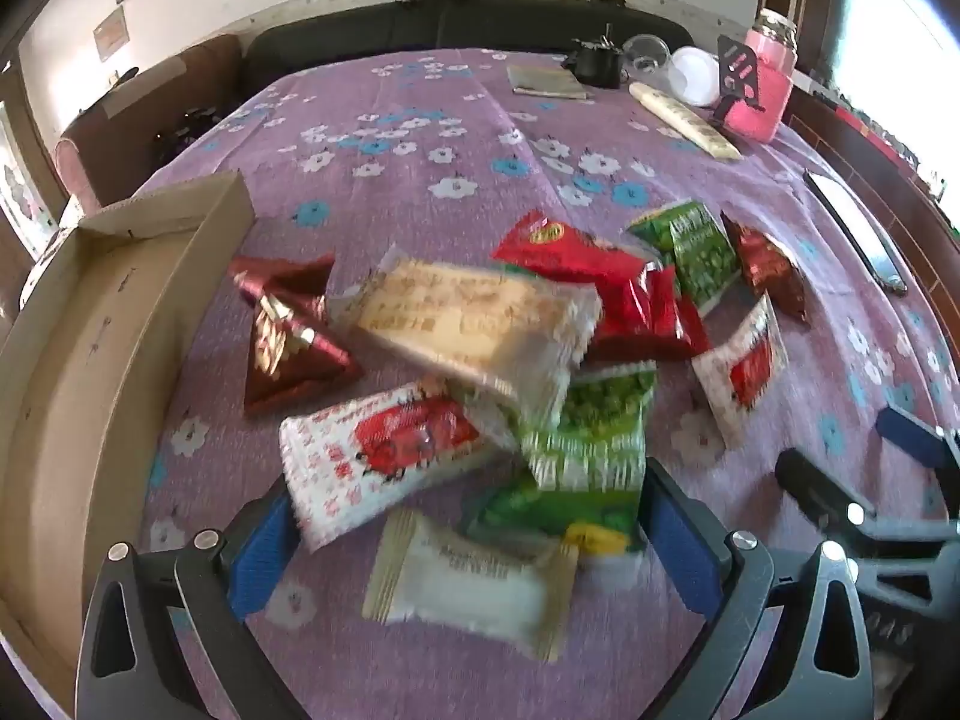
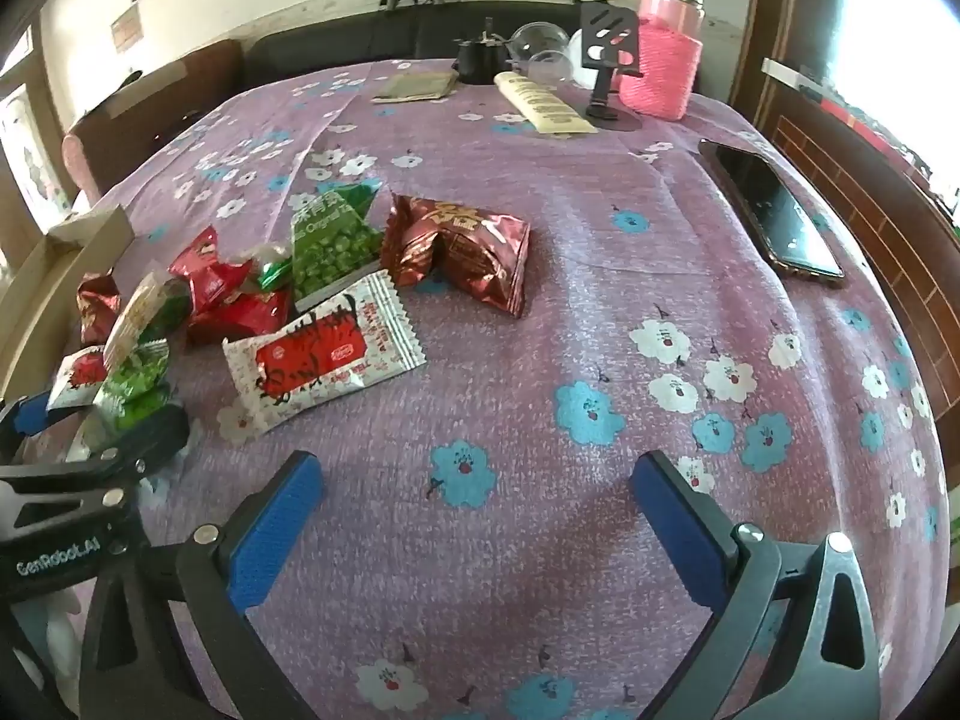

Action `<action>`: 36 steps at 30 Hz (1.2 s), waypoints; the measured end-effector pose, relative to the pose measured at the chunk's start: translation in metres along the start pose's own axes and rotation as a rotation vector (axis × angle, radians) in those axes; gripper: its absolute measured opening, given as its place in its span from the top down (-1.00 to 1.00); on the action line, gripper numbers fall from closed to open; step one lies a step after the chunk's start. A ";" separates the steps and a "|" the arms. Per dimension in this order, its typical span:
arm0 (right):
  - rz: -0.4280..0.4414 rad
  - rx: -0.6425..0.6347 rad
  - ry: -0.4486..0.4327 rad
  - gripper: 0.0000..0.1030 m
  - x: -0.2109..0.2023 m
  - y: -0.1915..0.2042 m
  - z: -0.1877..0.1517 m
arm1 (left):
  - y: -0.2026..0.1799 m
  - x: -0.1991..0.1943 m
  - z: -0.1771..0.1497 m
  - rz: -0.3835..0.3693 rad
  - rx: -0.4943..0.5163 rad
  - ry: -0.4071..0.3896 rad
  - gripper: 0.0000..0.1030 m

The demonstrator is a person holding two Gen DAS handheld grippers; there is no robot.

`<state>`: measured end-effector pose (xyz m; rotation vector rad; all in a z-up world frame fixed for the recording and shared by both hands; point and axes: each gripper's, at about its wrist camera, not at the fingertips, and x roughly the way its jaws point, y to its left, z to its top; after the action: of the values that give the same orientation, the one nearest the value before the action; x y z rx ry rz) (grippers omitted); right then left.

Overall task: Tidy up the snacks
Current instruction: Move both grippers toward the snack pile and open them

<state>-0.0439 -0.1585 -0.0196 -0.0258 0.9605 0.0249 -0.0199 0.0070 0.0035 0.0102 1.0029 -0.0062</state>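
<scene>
On the purple flowered tablecloth [image 2: 540,210], glossy crinkled snack packets [image 1: 480,324] lie heaped just right of the open cardboard box [image 1: 90,360], evidently their destination. Left gripper [image 1: 468,516] hovers over the pile's near edge, jaws fully spread, gripping nothing; right gripper [image 2: 474,510] likewise gapes empty over bare cloth.

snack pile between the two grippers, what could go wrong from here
1. The packets overlap: the left gripper, wide open over the white-and-red packet and green pea packet, might pinch two at once.
2. The cardboard box sits at the table's left edge; a shove could push it off.
3. The right gripper is open near the phone; a sweep might knock it.
</scene>
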 end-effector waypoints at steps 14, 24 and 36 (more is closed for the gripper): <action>-0.050 0.064 0.019 -0.99 0.004 0.002 0.001 | 0.058 -0.204 -0.026 0.023 0.017 -0.622 -0.99; 0.098 0.105 -0.018 -0.12 -0.033 -0.003 0.009 | 0.099 -0.196 -0.041 -0.019 -0.080 -0.590 -0.77; 0.418 0.066 0.049 0.00 -0.012 0.079 0.018 | 0.114 -0.143 -0.037 -0.179 -0.111 -0.406 0.27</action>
<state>-0.0389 -0.0786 -0.0006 0.2370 1.0019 0.3789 -0.1268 0.1216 0.1044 -0.1761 0.5944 -0.1122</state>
